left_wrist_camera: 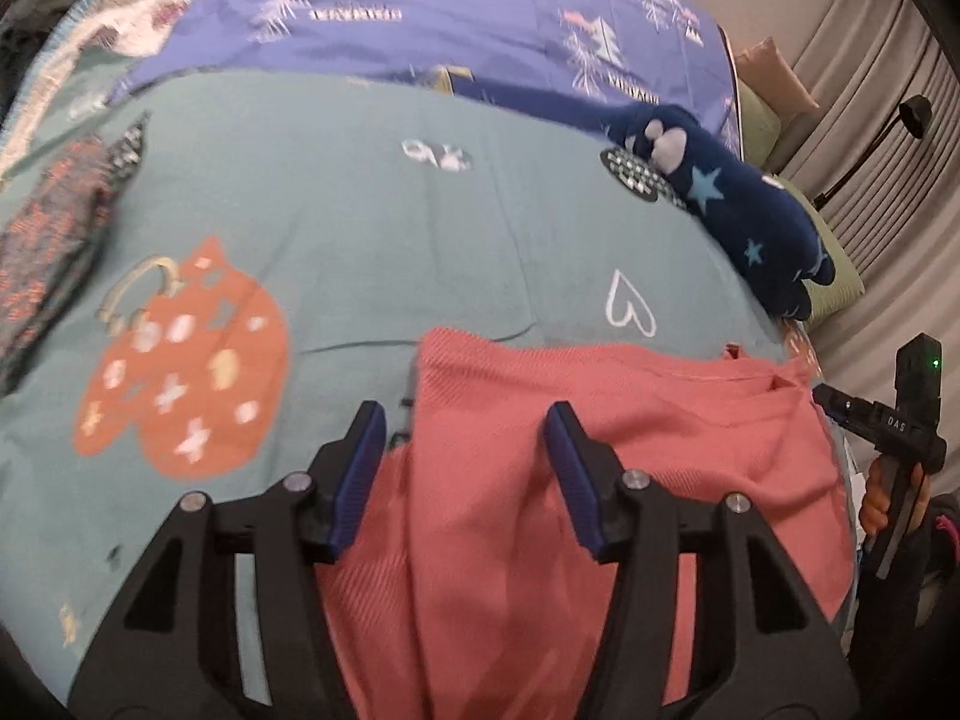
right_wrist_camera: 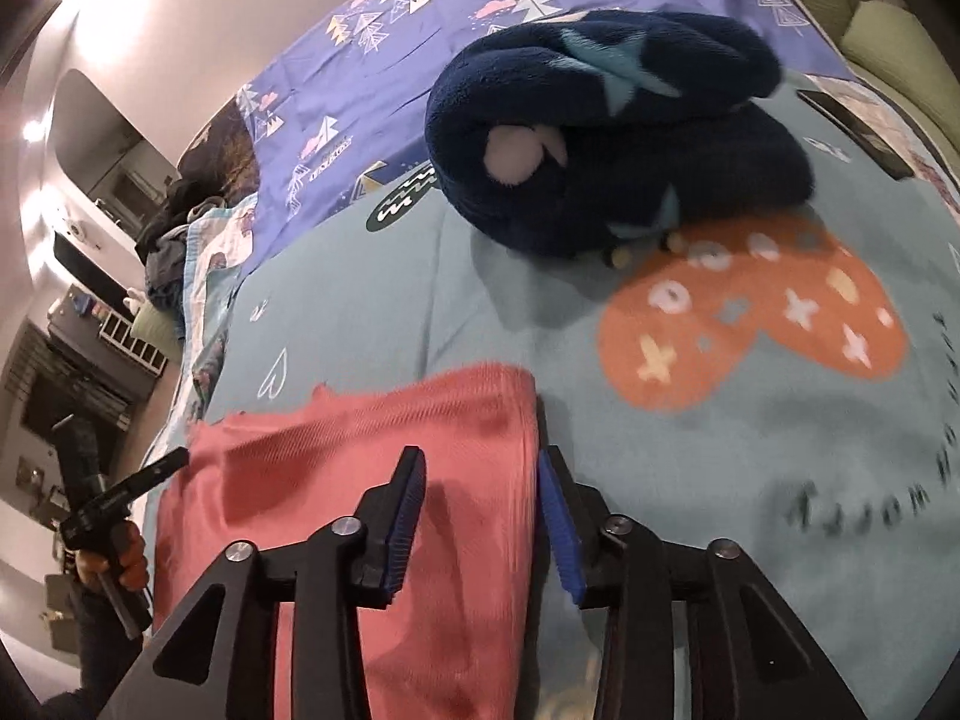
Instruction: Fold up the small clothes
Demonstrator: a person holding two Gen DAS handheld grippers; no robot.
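A coral-pink ribbed garment (left_wrist_camera: 630, 420) lies flat on the teal printed bedsheet (left_wrist_camera: 360, 210). My left gripper (left_wrist_camera: 467, 420) hovers over the garment's left edge. Its blue pads are apart and the cloth edge runs between them without being pinched. In the right wrist view the same garment (right_wrist_camera: 360, 438) lies low and left. My right gripper (right_wrist_camera: 480, 462) stands open over its right edge, one pad above the cloth and one above the sheet (right_wrist_camera: 480, 312). Each gripper also shows at the far side of the other's view: the right gripper (left_wrist_camera: 831, 399) and the left gripper (right_wrist_camera: 174, 461), both held by hands.
A dark blue fleece garment with light stars (left_wrist_camera: 750, 210) (right_wrist_camera: 630, 138) lies bunched at the far right of the bed. A dark patterned cloth (left_wrist_camera: 48, 252) lies at the left. A purple printed sheet (left_wrist_camera: 450, 18) covers the far part of the bed. Green pillows (left_wrist_camera: 834, 276) and curtains border the right side.
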